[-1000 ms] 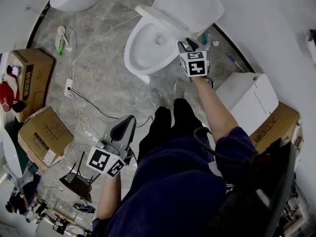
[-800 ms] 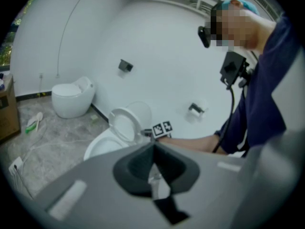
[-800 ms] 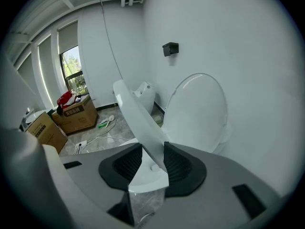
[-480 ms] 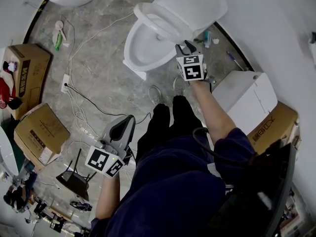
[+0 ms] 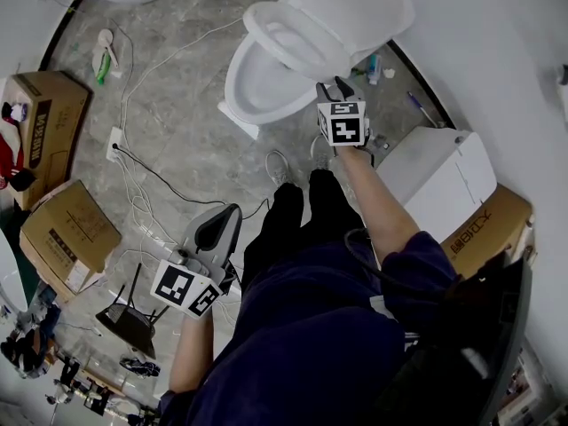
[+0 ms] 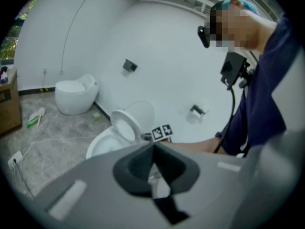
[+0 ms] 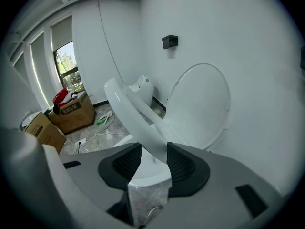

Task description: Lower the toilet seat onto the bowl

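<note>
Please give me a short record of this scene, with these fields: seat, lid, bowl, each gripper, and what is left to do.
seat: toilet seat, tilted, partway between lid and bowl, not down yet
lid: lid, raised behind the seat
bowl: bowl, white, uncovered
right gripper: right gripper, seat rim between its jaws; jaws have just been opening, with a gap at one pad
left gripper: left gripper, jaws together, empty, away from the toilet
left to do: bring the seat onto the bowl

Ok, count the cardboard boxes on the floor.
3. At the head view's left, an upper box and a lower box; a third box at far right. More may be hidden.
</note>
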### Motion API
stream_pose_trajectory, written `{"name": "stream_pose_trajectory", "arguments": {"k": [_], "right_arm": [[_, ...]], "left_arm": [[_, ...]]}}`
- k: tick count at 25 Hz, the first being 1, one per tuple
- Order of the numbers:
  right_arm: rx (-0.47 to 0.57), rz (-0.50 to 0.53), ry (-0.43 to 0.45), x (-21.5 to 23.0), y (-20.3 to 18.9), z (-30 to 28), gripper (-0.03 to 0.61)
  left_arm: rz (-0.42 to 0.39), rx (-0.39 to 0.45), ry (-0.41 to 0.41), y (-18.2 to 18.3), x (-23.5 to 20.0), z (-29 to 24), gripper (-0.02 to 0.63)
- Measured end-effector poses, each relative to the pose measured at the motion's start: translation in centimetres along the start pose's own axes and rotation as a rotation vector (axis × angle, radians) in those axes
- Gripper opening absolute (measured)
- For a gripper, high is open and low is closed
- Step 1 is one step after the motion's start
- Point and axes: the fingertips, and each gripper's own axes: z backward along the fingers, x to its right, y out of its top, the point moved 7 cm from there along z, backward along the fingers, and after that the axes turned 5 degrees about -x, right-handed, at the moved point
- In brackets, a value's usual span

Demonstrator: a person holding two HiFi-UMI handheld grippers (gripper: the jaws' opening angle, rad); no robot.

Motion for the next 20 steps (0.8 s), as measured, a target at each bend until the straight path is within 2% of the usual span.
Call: {"name": "stream_pose_trajectory", "arguments": {"k": [16,20], "right_arm": [[-0.085,-0.151,0.077,-1.3,-2.1,-0.9,0.186],[-0.100,-0.236,0.109,-1.3,-2.5,-1.1,0.193]], "left_arm": [[0.033,0.004,-0.008,-1.0,-0.8,0.2,0.002],[0.037,0.003,-0.015,-1.0,-0.9,0.0,0.002]]}}
